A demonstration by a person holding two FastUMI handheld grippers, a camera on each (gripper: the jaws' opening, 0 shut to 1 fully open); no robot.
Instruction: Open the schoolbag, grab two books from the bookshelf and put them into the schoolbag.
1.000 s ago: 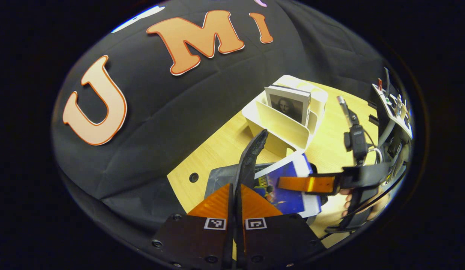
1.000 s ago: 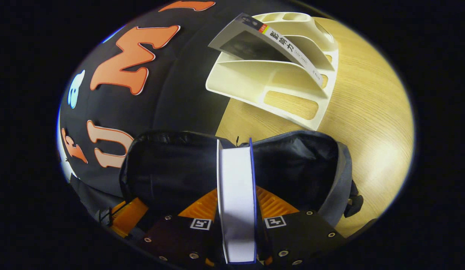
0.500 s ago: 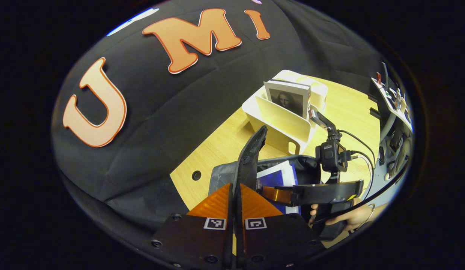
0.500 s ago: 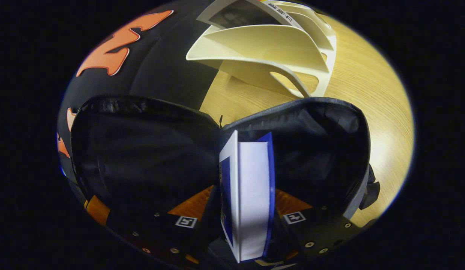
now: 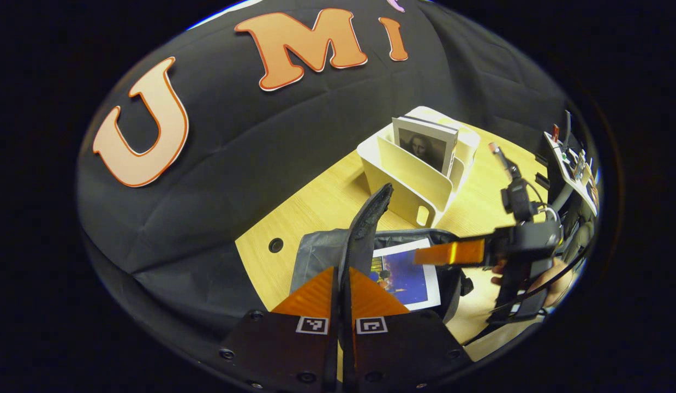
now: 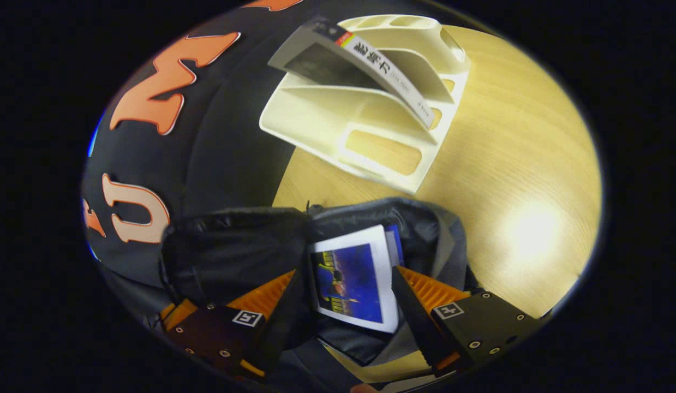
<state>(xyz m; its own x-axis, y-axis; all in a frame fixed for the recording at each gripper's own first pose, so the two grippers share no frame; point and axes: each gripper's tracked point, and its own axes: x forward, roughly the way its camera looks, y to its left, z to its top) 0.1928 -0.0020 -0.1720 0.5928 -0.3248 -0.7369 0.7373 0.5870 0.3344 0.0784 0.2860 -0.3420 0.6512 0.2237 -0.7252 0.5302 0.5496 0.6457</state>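
- Left gripper (image 5: 342, 284) clamping the schoolbag's flap (image 5: 365, 229) between closed fingers, holding it upright.
- Right gripper (image 6: 346, 297) hanging spread wide over the open schoolbag (image 6: 425, 229), touching nothing.
- Blue book (image 6: 351, 278) lying flat inside the schoolbag.
- Second book (image 6: 370, 68) leaning in the white bookshelf (image 6: 338, 120), standing just behind the bag on the wooden table (image 6: 523, 164).

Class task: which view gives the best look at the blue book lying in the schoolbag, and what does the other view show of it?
The right gripper view: the blue book lies face-up in the schoolbag, between that gripper's open jaws. The left gripper view shows it smaller, partly behind the bag flap and the right gripper.
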